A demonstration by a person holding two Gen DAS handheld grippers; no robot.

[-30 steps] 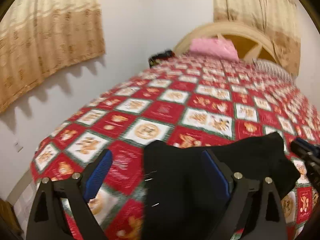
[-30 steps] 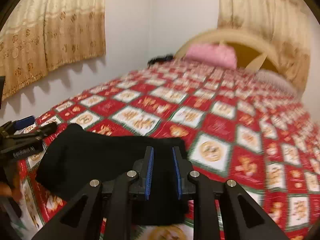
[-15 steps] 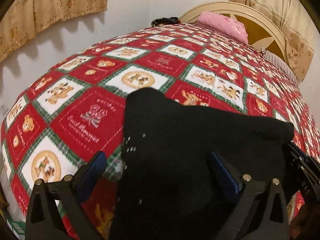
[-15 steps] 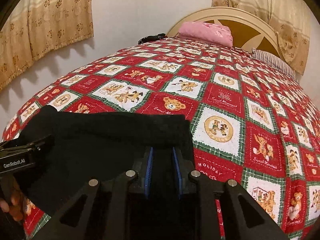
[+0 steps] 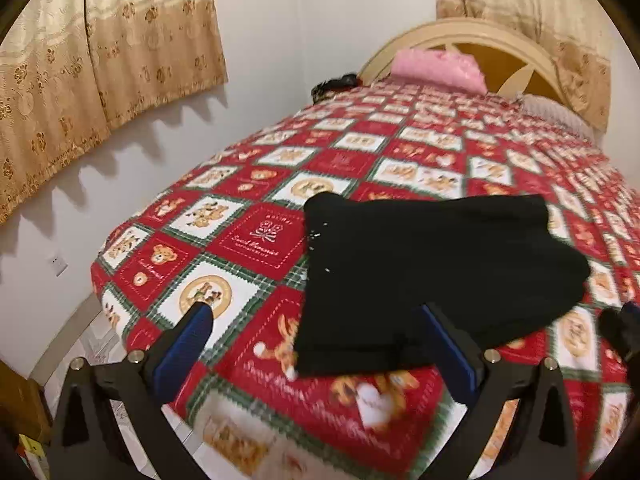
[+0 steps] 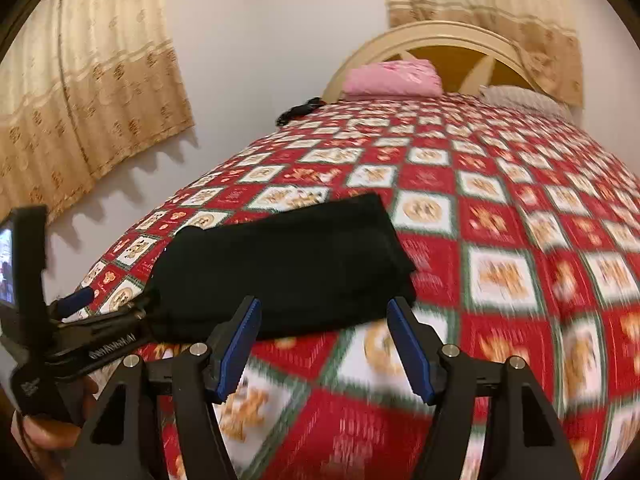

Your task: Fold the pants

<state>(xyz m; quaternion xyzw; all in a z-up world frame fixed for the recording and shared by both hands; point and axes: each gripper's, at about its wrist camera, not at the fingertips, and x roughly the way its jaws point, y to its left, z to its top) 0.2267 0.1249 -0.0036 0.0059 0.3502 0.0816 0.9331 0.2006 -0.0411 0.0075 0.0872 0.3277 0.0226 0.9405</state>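
Left wrist view: your left hand-held gripper (image 5: 316, 344) is spread wide with nothing between its blue pads (image 5: 188, 340), poised just above the near end of the bed. The black pants (image 5: 424, 276) lie folded into a compact bundle on the red-and-white checked bedspread (image 5: 256, 236), close to the foot of the bed; the near edge of the bundle sits between your left fingers in the picture, but no pad is clamped on the cloth. In the right wrist view your right hand-held gripper (image 6: 324, 344) is also parted and holds nothing, its fingertips just short of the pants (image 6: 288, 264). Your left hand-held gripper (image 6: 92, 320) shows at the left edge there, beside the bundle's left end. Far up the bed a pink pillow (image 5: 440, 68) rests against the cream headboard (image 5: 472, 32), and tan curtains (image 5: 100, 64) hang on the wall to the left
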